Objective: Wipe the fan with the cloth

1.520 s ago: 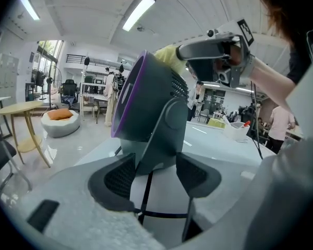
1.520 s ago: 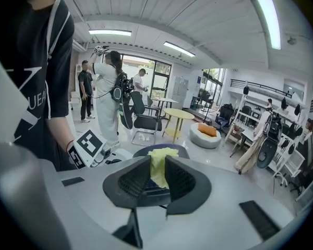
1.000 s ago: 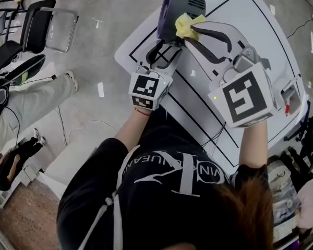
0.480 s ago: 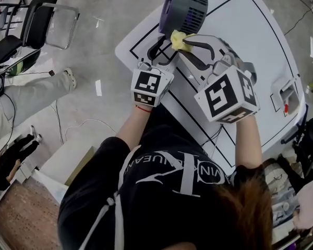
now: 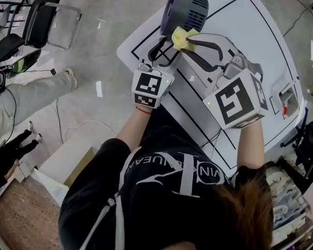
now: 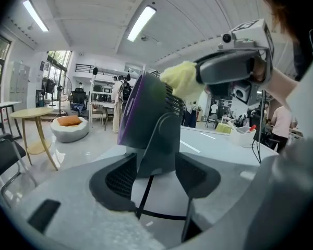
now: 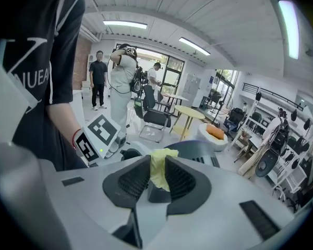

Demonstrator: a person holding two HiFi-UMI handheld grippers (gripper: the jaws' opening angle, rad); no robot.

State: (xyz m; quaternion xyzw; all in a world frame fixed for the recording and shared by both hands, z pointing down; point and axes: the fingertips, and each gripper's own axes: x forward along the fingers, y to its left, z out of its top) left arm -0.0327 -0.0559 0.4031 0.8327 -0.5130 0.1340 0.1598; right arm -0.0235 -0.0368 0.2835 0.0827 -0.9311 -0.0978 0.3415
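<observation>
There it was: the small dark grey and purple fan (image 5: pixel 185 8) stood at the upper centre of the head view, on the white table with black lines (image 5: pixel 250 46). The left hand-held gripper (image 6: pixel 156 173) was clamped on the fan's base. The right hand-held gripper (image 7: pixel 156 180) pinched the crumpled yellow cloth (image 5: pixel 181 38) and held it against the fan's grey housing. White letters "NUEA" could be read on the person's black T-shirt (image 7: pixel 36 61). Each gripper's cube showed a black-and-white square marker.

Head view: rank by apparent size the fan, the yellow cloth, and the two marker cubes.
1. right marker cube, helped by nearness to the camera
2. fan
3. left marker cube
4. yellow cloth
</observation>
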